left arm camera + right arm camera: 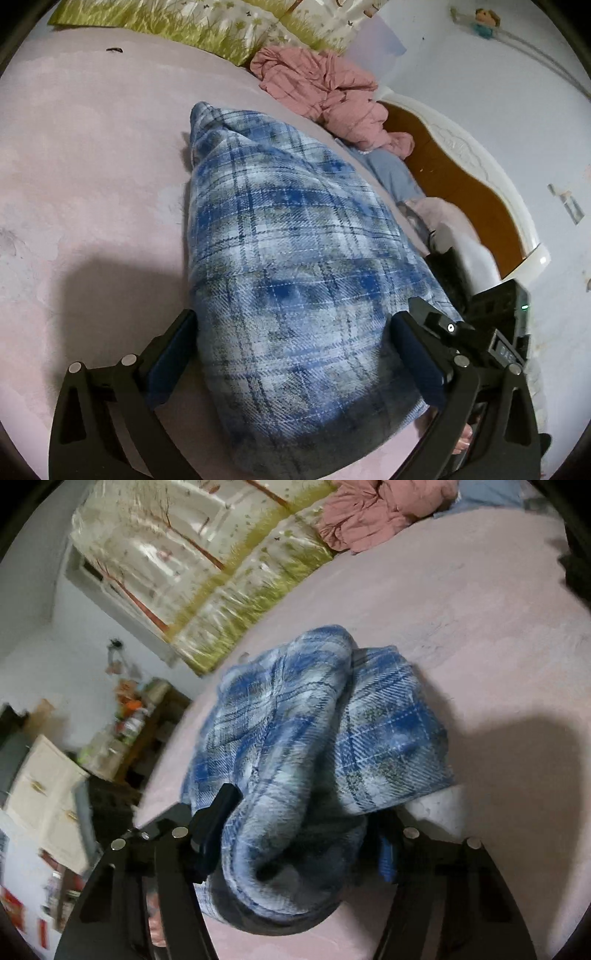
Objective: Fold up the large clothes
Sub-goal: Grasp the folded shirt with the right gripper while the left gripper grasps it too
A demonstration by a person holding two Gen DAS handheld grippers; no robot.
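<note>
A blue plaid garment (295, 240) lies folded into a long narrow stack on the pink bed (92, 166). My left gripper (293, 317) is open wide and straddles the stack's near end. Its pads stand at the cloth's two edges without squeezing it. In the right wrist view the same plaid garment (332, 720) is bunched, with a thick rolled fold bulging between my fingers. My right gripper (303, 819) is shut on that fold, with both pads against the cloth. A flap of cloth covers the tip of its right finger.
A crumpled pink garment (325, 92) and a light blue cloth (391, 173) lie by the white-and-brown headboard (461, 177). Floral pillows (221, 590) line the bed's far edge. A cream cabinet (40, 782) and a cluttered shelf (129, 716) stand beside the bed.
</note>
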